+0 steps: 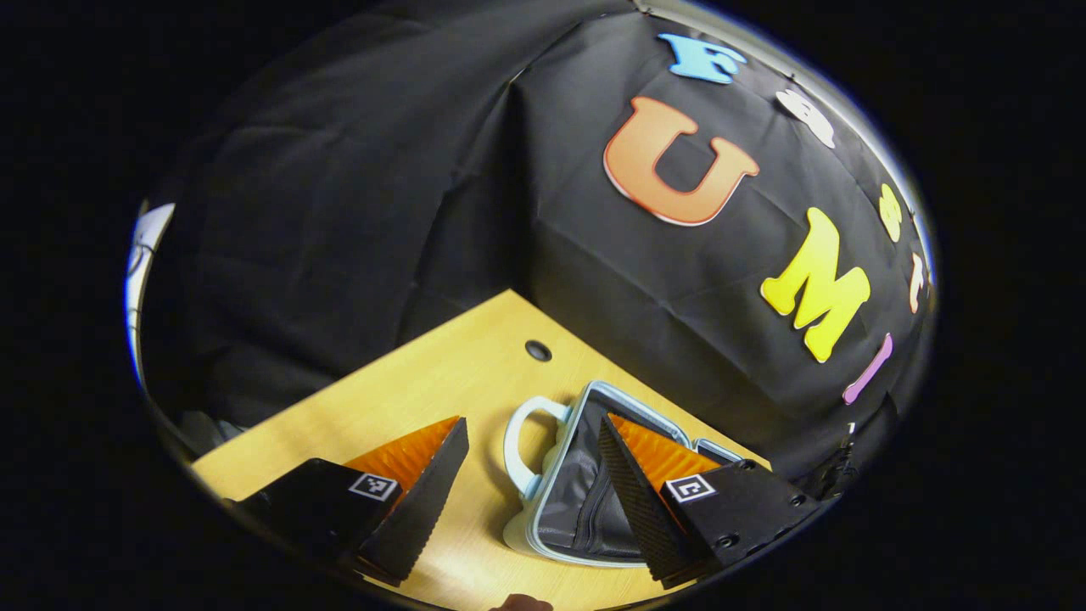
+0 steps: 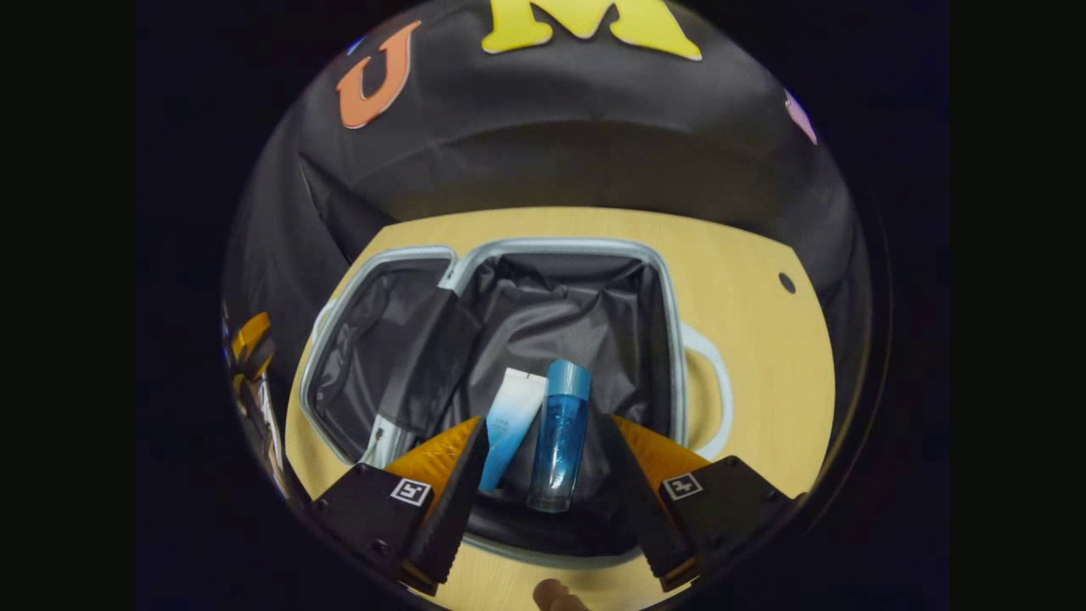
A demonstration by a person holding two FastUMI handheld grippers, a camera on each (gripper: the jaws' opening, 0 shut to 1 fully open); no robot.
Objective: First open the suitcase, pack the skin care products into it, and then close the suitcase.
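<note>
An open suitcase [image 2: 670,280] lies flat on the table [image 2: 764,255], a blue bottle [image 2: 560,433] and white tube [image 2: 513,420] resting in its right half. The right tongs [image 2: 543,496] hang spread above them, apparently just emptied; the left tongs [image 1: 530,484], also spread, wait near the handle [image 1: 519,441].

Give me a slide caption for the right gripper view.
Open right gripper above open suitcase holding blue bottle and tube.
</note>
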